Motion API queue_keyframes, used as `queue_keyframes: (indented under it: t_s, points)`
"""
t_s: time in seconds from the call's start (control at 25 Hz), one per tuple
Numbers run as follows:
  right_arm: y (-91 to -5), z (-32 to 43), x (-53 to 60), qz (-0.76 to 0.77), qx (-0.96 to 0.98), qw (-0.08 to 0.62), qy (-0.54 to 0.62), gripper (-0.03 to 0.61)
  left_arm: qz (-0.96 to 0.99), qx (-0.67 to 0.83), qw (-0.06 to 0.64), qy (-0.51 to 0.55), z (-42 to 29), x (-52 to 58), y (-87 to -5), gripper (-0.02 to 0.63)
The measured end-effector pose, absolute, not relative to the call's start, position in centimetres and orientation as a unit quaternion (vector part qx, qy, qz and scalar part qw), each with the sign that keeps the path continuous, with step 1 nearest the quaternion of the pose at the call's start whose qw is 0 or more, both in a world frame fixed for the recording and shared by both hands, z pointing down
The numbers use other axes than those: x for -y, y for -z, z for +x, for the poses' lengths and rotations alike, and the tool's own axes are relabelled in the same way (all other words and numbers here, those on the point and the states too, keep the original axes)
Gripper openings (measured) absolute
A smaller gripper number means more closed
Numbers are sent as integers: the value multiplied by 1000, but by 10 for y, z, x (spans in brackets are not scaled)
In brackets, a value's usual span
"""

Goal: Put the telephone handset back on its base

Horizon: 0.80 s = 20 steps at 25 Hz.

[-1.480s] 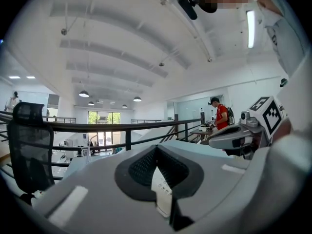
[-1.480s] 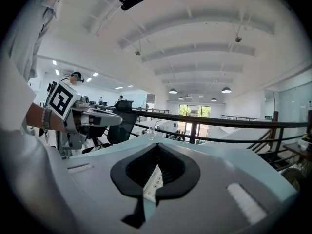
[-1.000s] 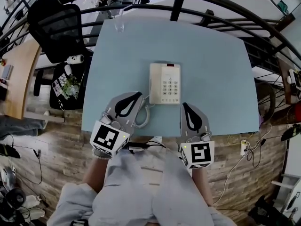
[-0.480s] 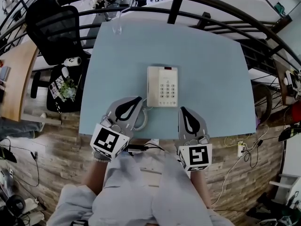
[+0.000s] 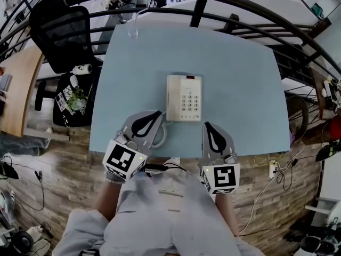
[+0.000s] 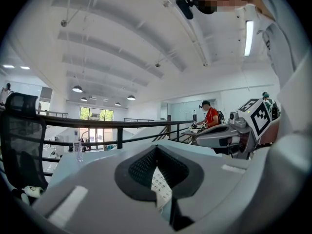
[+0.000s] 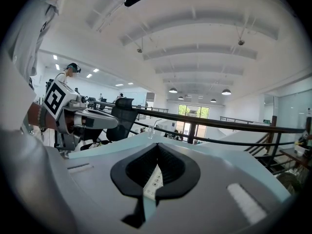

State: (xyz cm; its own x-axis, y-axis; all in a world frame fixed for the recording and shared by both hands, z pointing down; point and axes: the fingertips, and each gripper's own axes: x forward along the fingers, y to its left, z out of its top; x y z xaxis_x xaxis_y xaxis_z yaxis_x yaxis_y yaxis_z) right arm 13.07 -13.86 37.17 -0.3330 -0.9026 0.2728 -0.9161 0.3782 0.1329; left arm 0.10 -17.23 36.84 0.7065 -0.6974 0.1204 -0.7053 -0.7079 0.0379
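A white telephone lies in the middle of the light blue table, with its handset lying along the left side of the base. Its coiled cord loops off the near left corner. My left gripper is shut and empty, its tip just left of the phone's near corner, above the cord. My right gripper is shut and empty too, a little nearer than the phone's near right corner. In the left gripper view the keypad shows through the slit of the jaws; in the right gripper view the keypad shows likewise.
A clear glass stands at the table's far left corner. A black office chair is beyond the left edge, and a dark railing runs behind the table. The table's near edge lies under both grippers.
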Motion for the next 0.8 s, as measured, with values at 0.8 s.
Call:
queue_keyframes:
  t_s: [0.8]
  points:
    - [-382, 132, 138, 551, 820, 151, -30, -2, 924, 377, 41, -53, 7, 173, -369, 3]
